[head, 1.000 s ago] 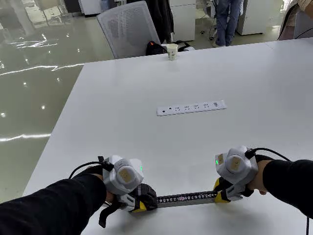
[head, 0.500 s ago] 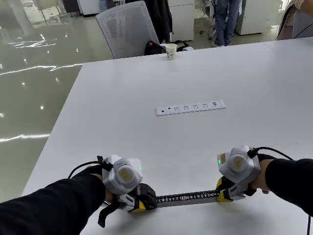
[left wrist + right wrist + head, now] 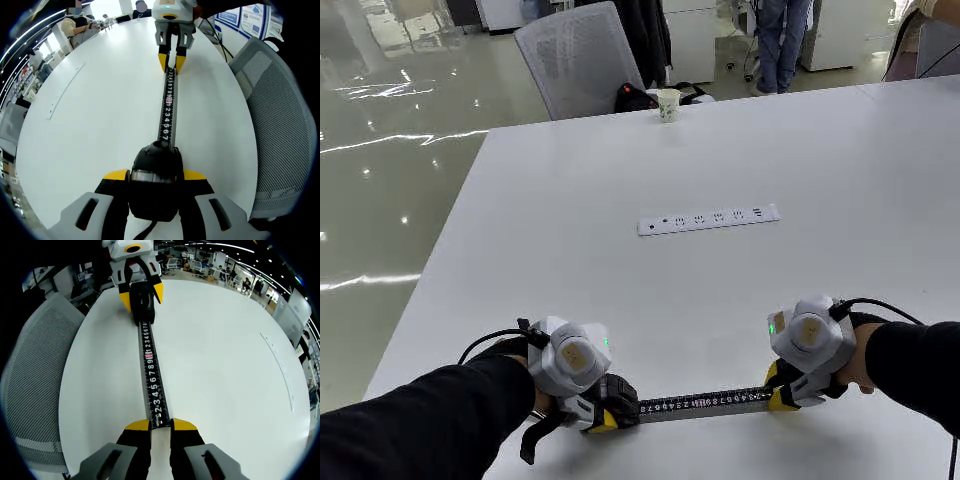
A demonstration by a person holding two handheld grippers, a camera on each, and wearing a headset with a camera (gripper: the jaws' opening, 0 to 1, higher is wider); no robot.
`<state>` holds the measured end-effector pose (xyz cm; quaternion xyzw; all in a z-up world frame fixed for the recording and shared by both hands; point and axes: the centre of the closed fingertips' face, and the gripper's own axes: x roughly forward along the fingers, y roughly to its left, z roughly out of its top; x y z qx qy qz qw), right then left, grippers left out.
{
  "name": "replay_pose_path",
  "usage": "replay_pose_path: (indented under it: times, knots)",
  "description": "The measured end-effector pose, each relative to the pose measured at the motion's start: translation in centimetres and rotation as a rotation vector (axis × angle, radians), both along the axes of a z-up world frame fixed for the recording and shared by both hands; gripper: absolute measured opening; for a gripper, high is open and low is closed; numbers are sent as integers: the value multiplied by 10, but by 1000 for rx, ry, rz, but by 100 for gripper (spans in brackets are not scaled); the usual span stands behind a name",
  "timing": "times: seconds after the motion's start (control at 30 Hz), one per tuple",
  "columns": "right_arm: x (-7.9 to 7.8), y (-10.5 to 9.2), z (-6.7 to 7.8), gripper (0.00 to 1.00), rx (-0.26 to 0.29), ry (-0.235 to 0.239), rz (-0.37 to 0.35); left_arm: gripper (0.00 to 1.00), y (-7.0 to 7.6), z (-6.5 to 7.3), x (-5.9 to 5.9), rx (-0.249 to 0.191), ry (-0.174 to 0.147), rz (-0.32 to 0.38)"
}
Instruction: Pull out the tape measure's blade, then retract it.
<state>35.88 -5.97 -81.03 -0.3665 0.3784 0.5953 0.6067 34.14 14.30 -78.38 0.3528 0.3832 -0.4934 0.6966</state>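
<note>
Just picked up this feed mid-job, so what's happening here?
A person works at a white table with a gripper in each hand. The left gripper is clamped on the tape measure's black case. The right gripper pinches the tip of the blade, which is stretched straight between them. A power strip lies farther back.

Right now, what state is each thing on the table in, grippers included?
Tape measure case, clamped in the left gripper.
Blade, pulled out, stretched straight between the two grippers.
Left gripper, shut on the case.
Right gripper, shut on the blade's tip.
Paper cup, upright.
Power strip, lying flat, no plugs in it.
</note>
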Motion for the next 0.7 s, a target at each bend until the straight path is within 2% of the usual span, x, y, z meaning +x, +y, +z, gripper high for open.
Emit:
replay_pose_path:
  times: [0.7]
  knots:
    - [0, -10, 1, 10, -2, 3, -14, 33, -1, -1, 2, 2, 1, 7]
